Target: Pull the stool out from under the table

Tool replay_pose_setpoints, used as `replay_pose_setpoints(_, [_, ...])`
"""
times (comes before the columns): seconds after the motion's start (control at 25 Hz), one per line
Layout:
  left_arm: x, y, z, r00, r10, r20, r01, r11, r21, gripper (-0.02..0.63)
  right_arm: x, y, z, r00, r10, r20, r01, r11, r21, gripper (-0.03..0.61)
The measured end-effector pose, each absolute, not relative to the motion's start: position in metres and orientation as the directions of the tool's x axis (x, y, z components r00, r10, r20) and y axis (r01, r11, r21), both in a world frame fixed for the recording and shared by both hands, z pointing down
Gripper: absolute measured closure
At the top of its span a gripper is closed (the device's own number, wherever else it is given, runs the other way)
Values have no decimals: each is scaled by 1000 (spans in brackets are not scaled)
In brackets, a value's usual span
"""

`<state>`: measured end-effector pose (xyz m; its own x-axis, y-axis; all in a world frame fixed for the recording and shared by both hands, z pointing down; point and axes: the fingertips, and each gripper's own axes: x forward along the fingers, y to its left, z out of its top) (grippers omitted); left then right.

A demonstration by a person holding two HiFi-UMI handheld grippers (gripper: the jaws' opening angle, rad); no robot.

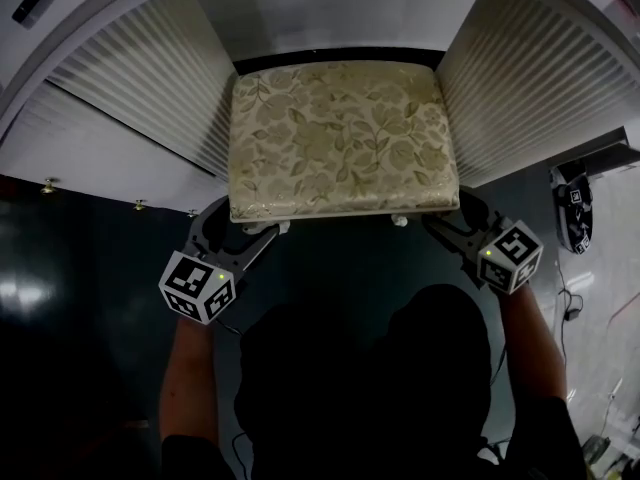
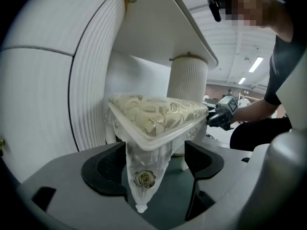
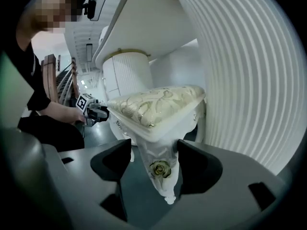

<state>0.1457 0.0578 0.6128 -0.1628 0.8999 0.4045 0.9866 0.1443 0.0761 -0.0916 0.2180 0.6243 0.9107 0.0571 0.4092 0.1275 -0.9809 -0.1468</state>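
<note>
The stool (image 1: 340, 133) has a cream floral cushion and white carved legs. It stands between the two fluted pedestals of the white table, its front edge toward me. My left gripper (image 1: 245, 231) is at the front left corner. In the left gripper view the rose-carved leg (image 2: 144, 177) stands between the left gripper's (image 2: 156, 163) jaws, with a gap on its right side. My right gripper (image 1: 450, 220) is at the front right corner. There the other front leg (image 3: 162, 169) sits between the right gripper's (image 3: 153, 159) jaws, and the pads do not clamp it.
White fluted pedestals stand close on the stool's left (image 1: 150, 78) and right (image 1: 530, 78). The tabletop's underside (image 2: 158, 28) hangs over the stool's back part. The floor (image 1: 90, 268) toward me is dark green. A black device (image 1: 575, 208) and cables (image 1: 568, 303) lie at the right.
</note>
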Motion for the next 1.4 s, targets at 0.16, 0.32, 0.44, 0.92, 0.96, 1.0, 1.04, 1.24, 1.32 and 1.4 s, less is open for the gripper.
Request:
replay_pose_setpoints(0.16, [145,68,617,-151,912,382,988,130,80,238,-92,225,627,914,89,396,157,-978,-141,321])
replay_pose_setpoints(0.32, [145,69,613,-133,924,358,990,104,99,238,-92,221,622,923,91,375,163,-972,-166,324])
replay_pose_setpoints(0.44, [145,70,612,-105,932,347,991,68,118,236,-93,220,621,916,103,388,168,-976,-137,324])
replay_pose_setpoints(0.92, [147,65,619,-218,916,336,975,194,104,238,-85,223,621,923,145,357,213,-964,-158,328])
replay_pose_setpoints(0.96, [148,66,620,-219,915,339,975,198,98,238,-86,224,622,922,132,363,203,-965,-165,328])
replay_pose_setpoints(1.0, [148,66,620,-221,913,344,975,201,91,238,-88,224,623,920,117,374,190,-968,-163,328])
replay_pose_setpoints(1.04, [148,67,621,-220,910,351,976,203,84,238,-90,224,624,915,103,391,175,-972,-154,328])
replay_pose_setpoints(1.24, [147,68,620,-203,897,393,979,183,87,244,-92,222,621,896,68,439,151,-976,-158,328])
replay_pose_setpoints(1.32, [148,67,618,-207,890,407,978,174,117,244,-92,219,619,888,36,459,133,-975,-181,328])
replay_pose_setpoints(1.4, [148,65,616,-204,880,428,978,159,137,244,-92,217,617,877,-22,480,99,-969,-225,328])
